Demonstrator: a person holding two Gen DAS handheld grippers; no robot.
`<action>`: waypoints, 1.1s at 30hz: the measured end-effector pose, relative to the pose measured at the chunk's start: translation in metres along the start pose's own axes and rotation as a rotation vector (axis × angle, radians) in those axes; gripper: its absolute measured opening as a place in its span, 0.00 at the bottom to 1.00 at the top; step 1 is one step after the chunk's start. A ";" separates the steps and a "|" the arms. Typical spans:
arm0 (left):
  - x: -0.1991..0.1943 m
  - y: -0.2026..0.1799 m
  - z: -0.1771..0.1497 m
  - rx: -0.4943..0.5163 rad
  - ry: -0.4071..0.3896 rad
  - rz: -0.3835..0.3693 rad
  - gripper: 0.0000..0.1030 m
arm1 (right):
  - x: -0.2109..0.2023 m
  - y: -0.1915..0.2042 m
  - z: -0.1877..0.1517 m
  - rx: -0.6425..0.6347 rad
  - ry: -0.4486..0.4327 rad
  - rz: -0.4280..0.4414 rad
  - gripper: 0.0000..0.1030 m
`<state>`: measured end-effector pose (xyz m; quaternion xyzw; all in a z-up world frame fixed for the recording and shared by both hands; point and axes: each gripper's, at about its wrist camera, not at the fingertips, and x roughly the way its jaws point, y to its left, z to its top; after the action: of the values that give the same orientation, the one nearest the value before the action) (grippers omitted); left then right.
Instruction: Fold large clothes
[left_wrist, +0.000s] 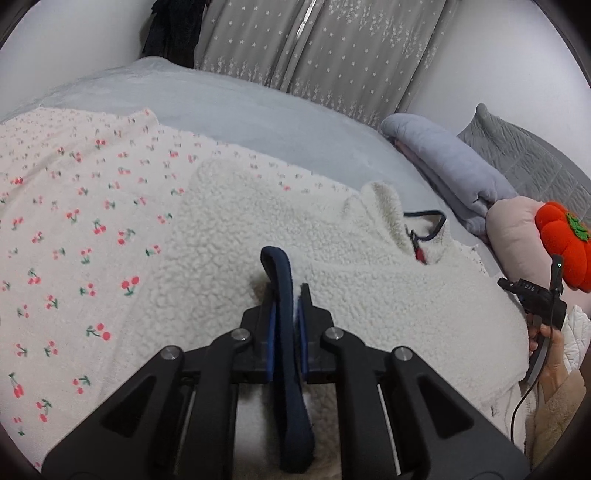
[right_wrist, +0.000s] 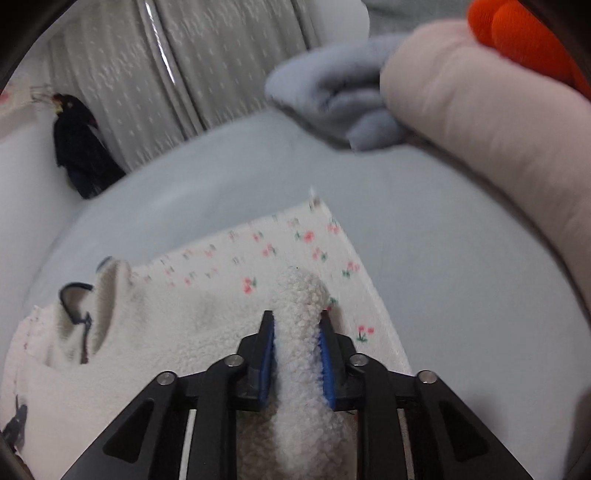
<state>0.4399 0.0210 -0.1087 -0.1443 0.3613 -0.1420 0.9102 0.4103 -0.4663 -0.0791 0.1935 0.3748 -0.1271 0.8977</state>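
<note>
Navy trim (left_wrist: 284, 295) is clamped by the left gripper (left_wrist: 288, 314) and fleece jacket (left_wrist: 332, 266) (mid-frame, over cherry-print blanket (left_wrist: 74, 206)) by the right gripper (right_wrist: 295, 328); bulky pile could slip if tugged unevenly.

A bed (left_wrist: 258, 110) with a pale blue-grey sheet carries everything; a cherry-print blanket (left_wrist: 74, 206) lies spread flat on it; a white fleece garment (left_wrist: 332, 288) rests on that blanket; a folded grey-blue blanket (left_wrist: 454, 166) and a pink pillow (left_wrist: 517, 236) sit near the bed's head.
</note>
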 end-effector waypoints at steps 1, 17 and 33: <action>-0.010 -0.003 0.004 0.009 -0.035 -0.012 0.11 | -0.008 -0.002 0.002 0.020 -0.011 0.023 0.37; -0.050 -0.040 0.011 0.182 -0.125 0.150 0.38 | -0.112 0.005 -0.051 -0.178 0.028 0.148 0.46; -0.073 -0.021 -0.028 0.159 0.217 0.051 0.69 | -0.143 0.014 -0.106 -0.303 0.182 0.043 0.49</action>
<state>0.3663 0.0239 -0.0761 -0.0462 0.4489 -0.1619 0.8776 0.2519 -0.3948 -0.0405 0.0744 0.4650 -0.0320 0.8816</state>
